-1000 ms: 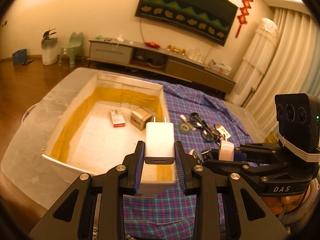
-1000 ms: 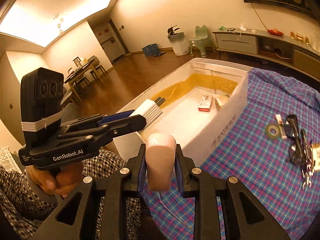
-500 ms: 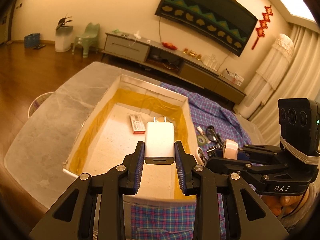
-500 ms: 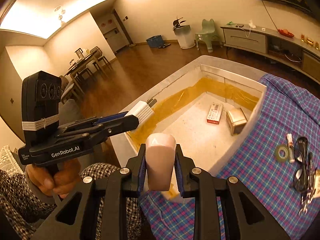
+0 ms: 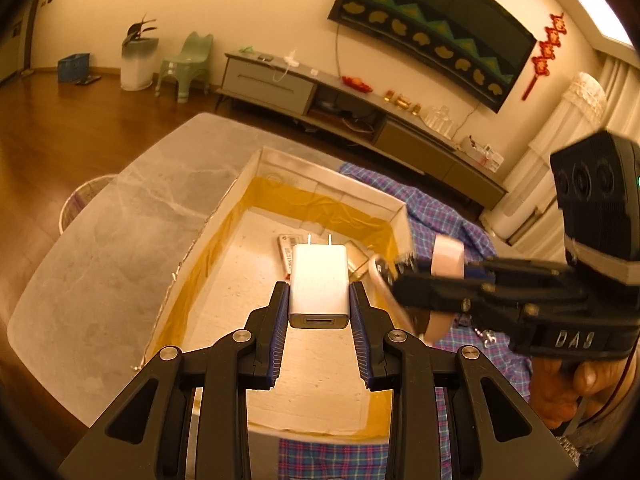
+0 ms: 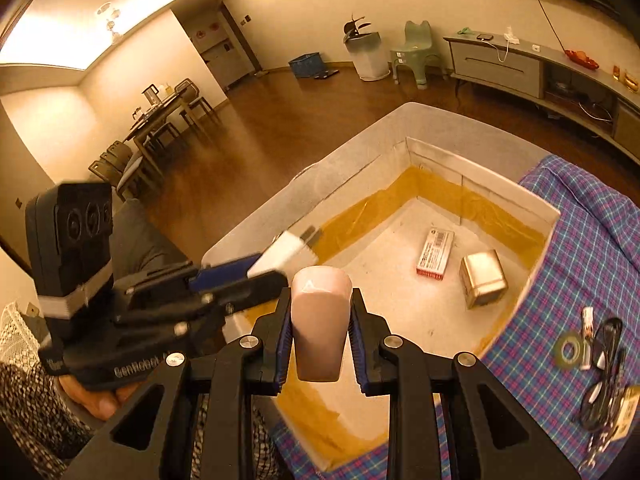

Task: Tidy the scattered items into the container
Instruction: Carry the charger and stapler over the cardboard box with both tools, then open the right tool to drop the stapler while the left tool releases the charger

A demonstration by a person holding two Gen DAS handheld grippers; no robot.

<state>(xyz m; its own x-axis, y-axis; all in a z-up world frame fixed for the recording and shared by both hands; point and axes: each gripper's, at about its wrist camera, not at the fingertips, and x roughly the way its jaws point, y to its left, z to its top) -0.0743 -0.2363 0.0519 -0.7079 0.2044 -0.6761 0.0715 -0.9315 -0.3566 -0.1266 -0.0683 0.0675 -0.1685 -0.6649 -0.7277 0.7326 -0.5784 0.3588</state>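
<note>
My left gripper (image 5: 319, 305) is shut on a white USB charger plug (image 5: 319, 284), prongs pointing away, held above the open white box (image 5: 394, 205) with yellow-taped inner walls. My right gripper (image 6: 319, 322) is shut on a pale pink roll-like object (image 6: 319, 320), hovering over the box's near corner (image 6: 554, 216). In the left wrist view the right gripper (image 5: 400, 270) comes in from the right with the pink object (image 5: 448, 254). The right wrist view shows the left gripper (image 6: 280, 258) at the left, carrying the charger (image 6: 286, 254). Inside the box lie a red-and-white packet (image 6: 435, 254) and a small metallic box (image 6: 483, 278).
A plaid cloth (image 6: 596, 248) covers the table right of the box; on it lie a tape ring (image 6: 570, 350), a small tube (image 6: 587, 322), glasses and cables (image 6: 606, 368). Grey marble tabletop (image 5: 120, 240) lies left of the box. A hand (image 5: 576, 384) holds the right gripper.
Both grippers have travelled towards and over the box, each keeping its object. The box now fills more of both views and the loose items on the cloth have slid to the right.
</note>
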